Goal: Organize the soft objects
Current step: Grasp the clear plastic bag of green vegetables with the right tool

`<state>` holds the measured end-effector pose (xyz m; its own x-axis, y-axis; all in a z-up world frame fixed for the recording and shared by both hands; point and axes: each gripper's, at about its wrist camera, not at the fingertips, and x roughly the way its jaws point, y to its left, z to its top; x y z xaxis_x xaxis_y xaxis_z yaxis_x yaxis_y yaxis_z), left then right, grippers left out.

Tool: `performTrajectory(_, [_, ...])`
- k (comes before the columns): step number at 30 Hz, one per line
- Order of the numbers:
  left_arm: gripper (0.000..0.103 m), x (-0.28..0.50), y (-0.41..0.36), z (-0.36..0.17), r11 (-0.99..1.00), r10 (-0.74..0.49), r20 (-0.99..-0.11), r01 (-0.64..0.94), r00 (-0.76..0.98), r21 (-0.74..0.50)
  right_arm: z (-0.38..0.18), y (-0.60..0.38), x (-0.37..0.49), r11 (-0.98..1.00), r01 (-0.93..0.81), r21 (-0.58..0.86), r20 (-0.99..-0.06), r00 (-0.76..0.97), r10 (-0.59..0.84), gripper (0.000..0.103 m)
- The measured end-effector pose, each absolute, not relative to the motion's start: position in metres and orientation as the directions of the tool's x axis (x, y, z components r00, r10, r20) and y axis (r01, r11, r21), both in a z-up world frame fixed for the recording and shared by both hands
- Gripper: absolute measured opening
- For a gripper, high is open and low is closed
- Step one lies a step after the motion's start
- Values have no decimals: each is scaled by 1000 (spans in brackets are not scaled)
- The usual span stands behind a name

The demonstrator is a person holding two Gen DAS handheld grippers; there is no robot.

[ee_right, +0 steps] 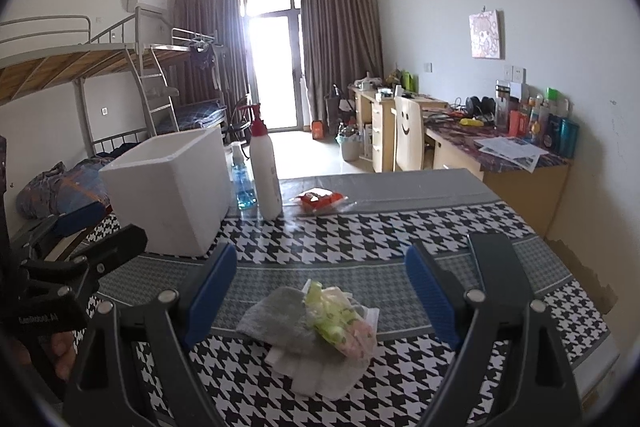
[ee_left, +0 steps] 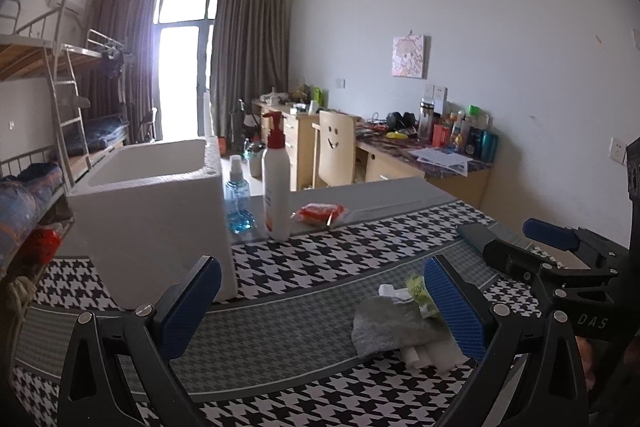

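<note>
A small pile of soft things lies on the houndstooth tablecloth [ee_right: 360,227]: a grey cloth [ee_right: 280,319], a green and pink patterned piece [ee_right: 340,319] on top, and a white cloth [ee_right: 320,371] underneath. My right gripper [ee_right: 322,291] hangs open just above it, the pile between and below the blue pads. My left gripper [ee_left: 320,307] is open too and holds nothing. In the left wrist view the grey cloth [ee_left: 384,327] lies partly behind its right finger. The right gripper [ee_left: 512,239] shows at that view's right edge. The left gripper [ee_right: 104,227] shows at the far left of the right wrist view.
A white foam box [ee_left: 152,219] stands open-topped at the table's left. Beside it are a white pump bottle [ee_left: 276,187], a blue spray bottle [ee_left: 238,199] and a red packet [ee_left: 320,213]. Bunk beds stand left; a cluttered desk [ee_right: 500,151] and chair stand beyond.
</note>
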<state>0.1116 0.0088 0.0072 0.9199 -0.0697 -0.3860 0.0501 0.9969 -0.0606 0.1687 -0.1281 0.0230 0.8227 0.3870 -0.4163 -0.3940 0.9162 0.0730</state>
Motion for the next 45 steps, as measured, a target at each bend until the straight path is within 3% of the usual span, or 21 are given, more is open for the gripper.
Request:
performTrajectory(21, [102,149,-2,-30,994,-109,-518,81,849,-78,-23,-135,197,910,-395,128,-537,744,399,89])
performTrajectory(31, [102,163,-6,-44,993,-115,-560,85,821,-80,-43,-129,208,884,-442,150,-604,667,436,68])
performTrajectory(36, [102,170,-8,-52,991,-133,-586,99,799,-88,-54,-129,217,878,-456,146,-640,633,436,66])
performTrajectory(45, [102,175,-16,-61,989,-146,-617,101,773,-107,-57,-139,224,861,-480,170,-661,592,460,44])
